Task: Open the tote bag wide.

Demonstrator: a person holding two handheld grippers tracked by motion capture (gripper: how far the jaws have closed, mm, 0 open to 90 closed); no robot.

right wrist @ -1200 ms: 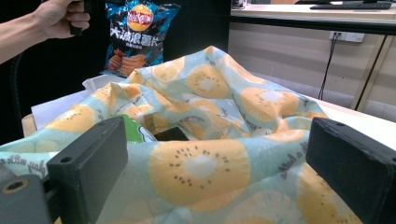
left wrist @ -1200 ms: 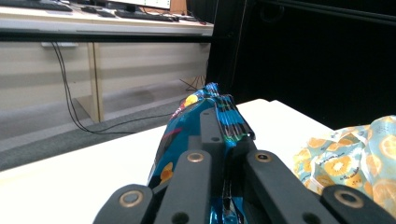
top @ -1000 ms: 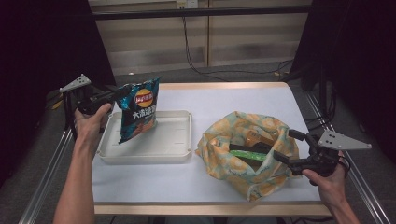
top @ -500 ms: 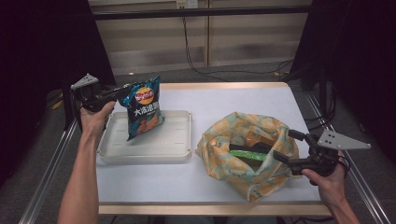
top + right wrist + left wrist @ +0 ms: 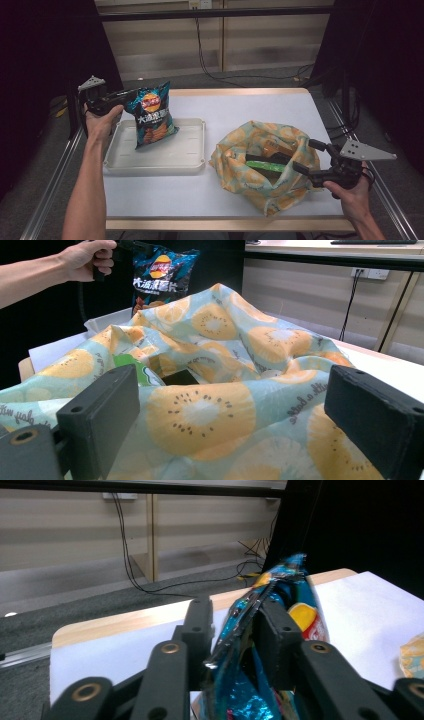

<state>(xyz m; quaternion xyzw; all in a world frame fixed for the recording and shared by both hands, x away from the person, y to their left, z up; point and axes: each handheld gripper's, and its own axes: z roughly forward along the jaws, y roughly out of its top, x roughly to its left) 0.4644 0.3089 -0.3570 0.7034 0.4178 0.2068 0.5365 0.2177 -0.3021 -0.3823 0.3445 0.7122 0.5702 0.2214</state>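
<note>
Chip bag (image 5: 151, 117) stands tilted in white tray (image 5: 192, 162) on bench (image 5: 240, 107). Left gripper (image 5: 131, 94) fingers, just been opening, flank its top edge. Right gripper (image 5: 306, 156) fingers spread wide at fruit-print bag (image 5: 250, 145).

Bag's (image 5: 260, 165) contents mostly hidden; chip packet's (image 5: 260, 630) lower part cropped

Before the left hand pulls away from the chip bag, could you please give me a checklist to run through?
1. Chip bag bottom resting in the white tray: ok.
2. Left claw clear of the bag: not ok; its jaws have just been opening and the bag's top edge is between them.
3. Bag will stand unaided: cannot tell.
4. Right claw open at the cloth bag: ok.
5. Cloth bag mouth open: ok.
</note>
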